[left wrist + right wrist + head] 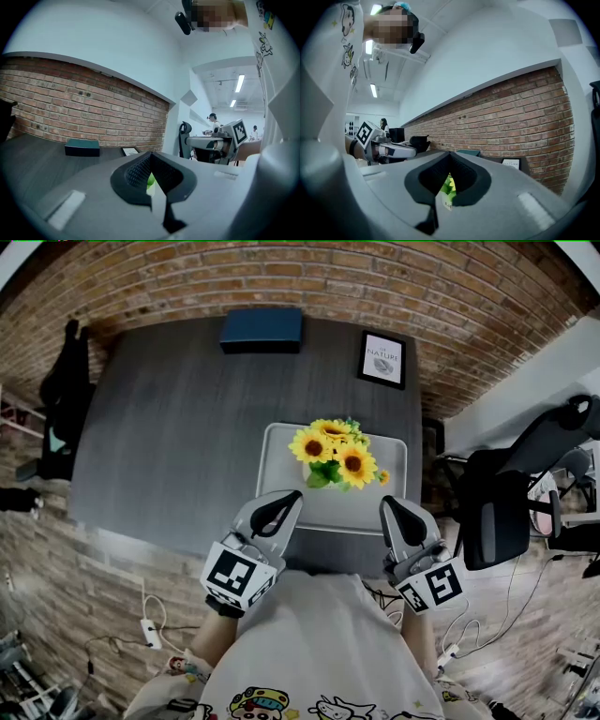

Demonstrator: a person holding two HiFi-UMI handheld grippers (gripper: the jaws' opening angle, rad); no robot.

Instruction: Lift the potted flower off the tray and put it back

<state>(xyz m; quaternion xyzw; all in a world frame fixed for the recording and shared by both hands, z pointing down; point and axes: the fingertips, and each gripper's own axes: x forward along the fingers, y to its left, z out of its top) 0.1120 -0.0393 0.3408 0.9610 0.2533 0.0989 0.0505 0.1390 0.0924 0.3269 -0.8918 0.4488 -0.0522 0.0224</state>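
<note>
Head view: one potted sunflower (335,457) stands on the single grey tray (281,442) at frame centre, on the dark counter (169,427). One blue box (262,329) and one framed print (382,359) sit near the top. Two grippers, left gripper (292,495) and right gripper (387,502), flank the tray's lower edge.

Left gripper view: jaws clenched, empty.

Right gripper view: jaws clenched, empty.

It looks like an open office or lab workspace. A brick wall (281,277) backs a dark grey table (169,427), with black office chairs (497,512) alongside. A power strip (150,634) lies on the floor, strip lights (240,83) run overhead, and a person (213,123) works further back.
</note>
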